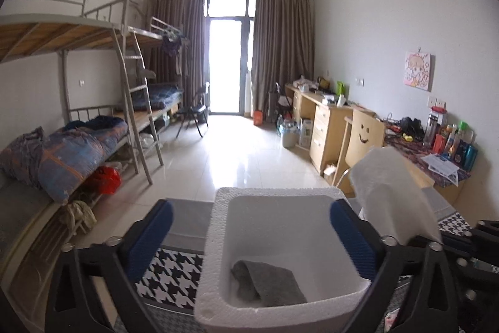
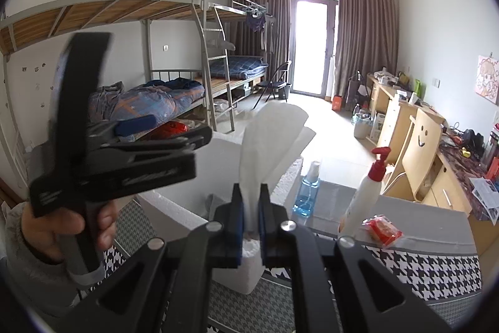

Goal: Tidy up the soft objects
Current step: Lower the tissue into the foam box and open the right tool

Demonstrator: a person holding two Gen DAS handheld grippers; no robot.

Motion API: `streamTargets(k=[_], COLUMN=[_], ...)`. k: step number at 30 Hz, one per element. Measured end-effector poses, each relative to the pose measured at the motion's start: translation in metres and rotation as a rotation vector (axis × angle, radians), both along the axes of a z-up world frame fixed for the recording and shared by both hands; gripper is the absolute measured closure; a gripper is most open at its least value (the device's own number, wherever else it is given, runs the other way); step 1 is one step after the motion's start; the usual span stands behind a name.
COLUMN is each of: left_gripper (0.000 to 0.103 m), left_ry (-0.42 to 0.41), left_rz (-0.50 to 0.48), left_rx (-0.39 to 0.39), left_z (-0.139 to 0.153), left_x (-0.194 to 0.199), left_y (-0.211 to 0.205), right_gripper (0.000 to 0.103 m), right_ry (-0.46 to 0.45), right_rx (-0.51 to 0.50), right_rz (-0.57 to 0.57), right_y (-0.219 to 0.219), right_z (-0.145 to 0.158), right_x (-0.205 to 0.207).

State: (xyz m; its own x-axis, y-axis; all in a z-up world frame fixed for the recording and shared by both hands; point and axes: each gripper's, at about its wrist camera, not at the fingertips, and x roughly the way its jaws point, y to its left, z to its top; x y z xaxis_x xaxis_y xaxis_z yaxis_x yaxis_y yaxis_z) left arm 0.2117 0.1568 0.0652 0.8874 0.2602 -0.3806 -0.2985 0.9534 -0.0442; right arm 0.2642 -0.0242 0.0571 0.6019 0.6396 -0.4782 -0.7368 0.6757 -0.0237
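A white foam box (image 1: pixel 280 195) stands on the houndstooth table cloth, with a folded grey cloth (image 1: pixel 268 286) lying in its bottom. My left gripper (image 1: pixel 249 236) is open and empty, its blue pads (image 1: pixel 152 236) spread over the box. My right gripper (image 2: pixel 251 208) is shut on a white tissue sheet (image 2: pixel 274 136), held upright just right of the box; the sheet also shows in the left wrist view (image 1: pixel 393 192). The left gripper and the hand holding it show in the right wrist view (image 2: pixel 109 164).
On the table right of the box stand a blue spray bottle (image 2: pixel 307 195), a white pump bottle with a red top (image 2: pixel 368 186) and a red packet (image 2: pixel 382 230). Bunk beds (image 1: pixel 78 130) line the left wall, desks and a chair (image 1: pixel 361 142) the right.
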Motion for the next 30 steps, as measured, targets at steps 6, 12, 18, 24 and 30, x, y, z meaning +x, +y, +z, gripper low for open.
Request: streamTargets(k=[6,12,18,24,30], left_gripper=[0.001,0.001,0.001,0.001,0.001], left_ry=[-0.026,-0.036,-0.038,-0.030,-0.031], left_rz=[0.025,0.073,0.081,0.092,0.097], left_rx=[0.012,0.040,0.046,0.054,0.041], left_z=[0.005,0.004,0.001,-0.006,-0.008], left_x=[-0.011,-0.020,-0.029,-0.035,-0.042], left_y=[0.004,0.010,0.014,0.015,0.017], right_gripper=[0.092,0.092,0.092,0.092,0.092], right_ry=[0.009,0.009,0.030,0.047,0.067], right_rx=[-0.011,-0.014,-0.019,-0.039,-0.049], right_rz=[0.010,0.024,0.033,0.038,0.047], right_y=[0.010,0.020,0.031,0.043,0.051], right_z=[-0.002,-0.001,-0.005,-0.012,-0.016], right_x=[0.005,0.004,0.007,0.009,0.013])
